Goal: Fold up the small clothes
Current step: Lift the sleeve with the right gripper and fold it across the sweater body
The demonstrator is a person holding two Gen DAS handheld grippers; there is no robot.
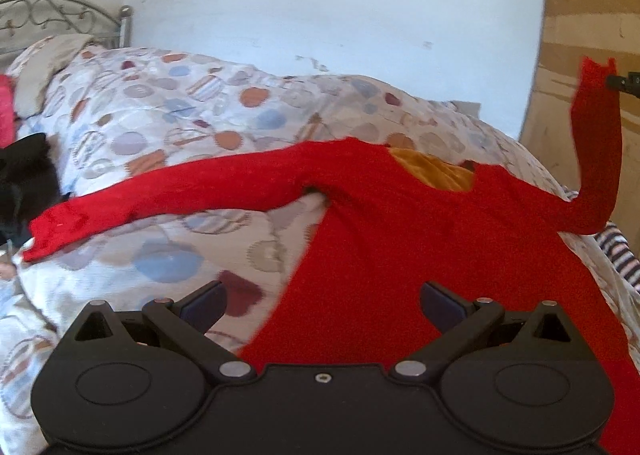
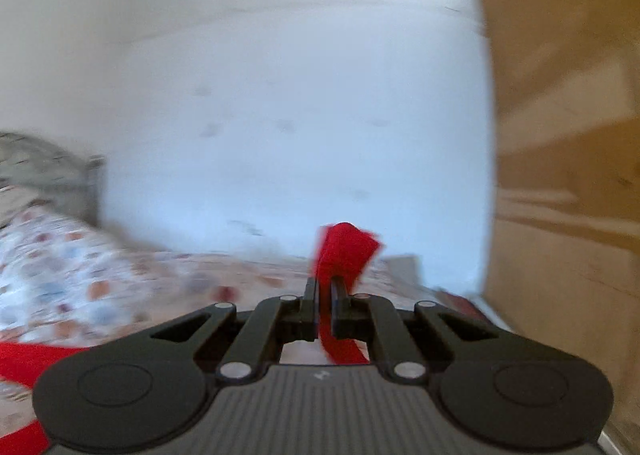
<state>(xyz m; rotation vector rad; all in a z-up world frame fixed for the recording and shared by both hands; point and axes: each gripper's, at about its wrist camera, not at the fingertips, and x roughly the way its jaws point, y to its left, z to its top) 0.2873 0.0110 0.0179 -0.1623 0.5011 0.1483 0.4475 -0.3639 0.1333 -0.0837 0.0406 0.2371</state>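
Observation:
A red long-sleeved top lies spread on the patterned duvet, its neck opening showing orange cloth beneath. One sleeve stretches flat to the left. The other sleeve is lifted high at the right, its cuff pinched by my right gripper. In the right wrist view that gripper is shut on the red cuff, which sticks up past the fingers. My left gripper hovers open over the top's body near its left edge, nothing between its fingers.
A metal bedhead and a pillow sit at the far left, with black cloth and a pink item beside them. A white wall runs behind the bed. A wooden wardrobe stands at the right. Striped fabric lies at the bed's right edge.

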